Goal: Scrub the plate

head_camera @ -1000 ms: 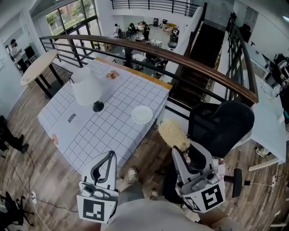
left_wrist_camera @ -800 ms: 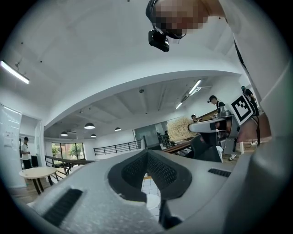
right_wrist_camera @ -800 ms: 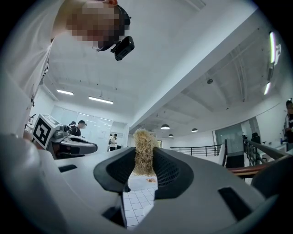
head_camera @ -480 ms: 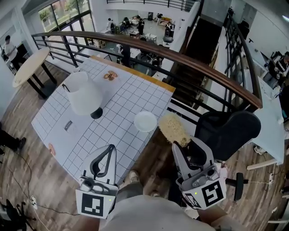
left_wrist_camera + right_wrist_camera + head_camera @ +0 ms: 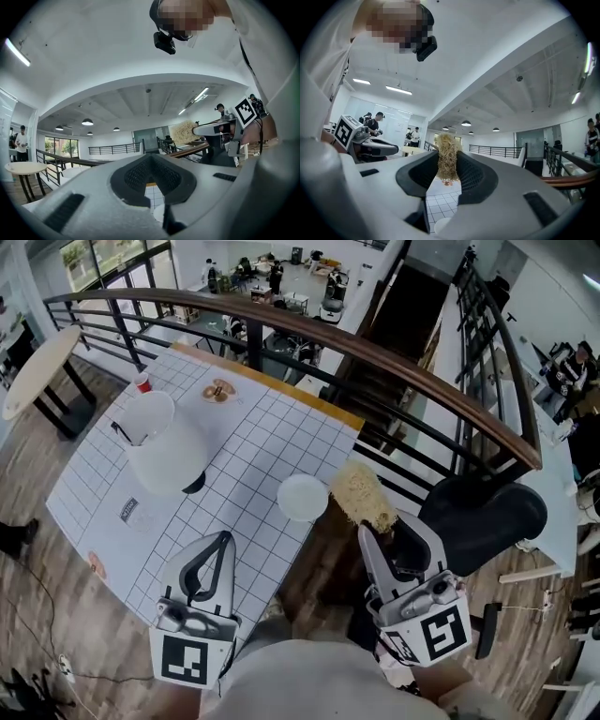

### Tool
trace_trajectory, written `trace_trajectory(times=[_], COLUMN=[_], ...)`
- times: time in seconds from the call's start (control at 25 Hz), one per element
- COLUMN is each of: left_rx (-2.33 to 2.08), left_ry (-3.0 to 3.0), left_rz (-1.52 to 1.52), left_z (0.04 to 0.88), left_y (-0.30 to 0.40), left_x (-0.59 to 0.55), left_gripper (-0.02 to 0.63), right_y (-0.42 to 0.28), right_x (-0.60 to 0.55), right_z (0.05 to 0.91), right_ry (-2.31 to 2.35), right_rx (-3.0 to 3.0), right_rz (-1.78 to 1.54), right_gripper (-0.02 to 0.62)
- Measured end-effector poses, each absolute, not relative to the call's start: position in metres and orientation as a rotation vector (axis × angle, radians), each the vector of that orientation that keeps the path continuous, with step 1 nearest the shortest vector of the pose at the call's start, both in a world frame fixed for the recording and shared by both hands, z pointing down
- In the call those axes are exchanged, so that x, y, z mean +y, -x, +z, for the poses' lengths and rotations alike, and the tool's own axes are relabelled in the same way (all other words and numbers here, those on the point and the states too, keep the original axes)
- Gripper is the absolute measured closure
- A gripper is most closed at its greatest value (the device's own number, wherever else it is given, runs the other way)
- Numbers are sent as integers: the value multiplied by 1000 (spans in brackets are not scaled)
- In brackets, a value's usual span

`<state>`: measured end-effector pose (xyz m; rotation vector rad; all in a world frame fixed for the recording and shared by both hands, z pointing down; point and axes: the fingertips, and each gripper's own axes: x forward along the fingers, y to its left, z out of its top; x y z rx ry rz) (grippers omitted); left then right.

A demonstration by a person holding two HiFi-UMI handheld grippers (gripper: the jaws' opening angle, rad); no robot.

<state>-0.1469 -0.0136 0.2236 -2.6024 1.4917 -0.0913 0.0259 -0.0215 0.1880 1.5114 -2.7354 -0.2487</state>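
A round white plate (image 5: 302,497) lies near the right edge of the table with the white grid cloth (image 5: 248,442). My right gripper (image 5: 390,538) is shut on a pale yellow fibrous scrubber (image 5: 362,496), held in the air just right of the plate, past the table edge. In the right gripper view the scrubber (image 5: 447,163) stands between the pads and the plate (image 5: 442,226) shows low down. My left gripper (image 5: 221,542) hovers over the table's near edge, shut, with nothing in it. Part of the plate (image 5: 160,213) shows below the left gripper (image 5: 150,161).
A large white shade-like vessel (image 5: 161,452) on a black base stands mid-table. A red cup (image 5: 142,382), a small pastry dish (image 5: 219,391) and a card (image 5: 128,510) lie farther left. A black office chair (image 5: 487,512) is at the right, a wooden railing (image 5: 375,351) behind.
The table and plate have come nearer and sit more centrally in the head view. The scrubber in my right gripper now stands right beside the plate. Both grippers keep their grip state.
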Motion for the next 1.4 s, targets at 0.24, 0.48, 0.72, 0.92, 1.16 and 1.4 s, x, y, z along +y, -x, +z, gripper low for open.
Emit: trace_trajectory(times=[0.24, 0.48, 0.72, 0.92, 1.16, 1.4], left_rx=[1477, 1549, 1623, 1633, 1599, 1581], left_ry=[2658, 2666, 2752, 2793, 2868, 2947], left_rz=[-110, -181, -289, -370, -564, -764], left_z=[234, 246, 285, 329, 407, 487], left_y=[145, 132, 119, 112, 95, 73], left_x=[-46, -60, -83, -116, -151, -183], left_gripper=[592, 592, 591, 591, 591, 591], right_y=[-30, -40, -48, -43, -32, -19], right_x=[-55, -74, -100, -125, -159, -193], right_z=[197, 217, 252, 292, 359, 432], right_ry=[-1539, -1479, -1410, -1355, -1286, -1225], right_rx=[-2699, -2733, -2731, -2722, -2666, -2601], right_rz=[-198, -130, -56, 49, 201, 316], right_gripper=[474, 474, 474, 474, 474, 474])
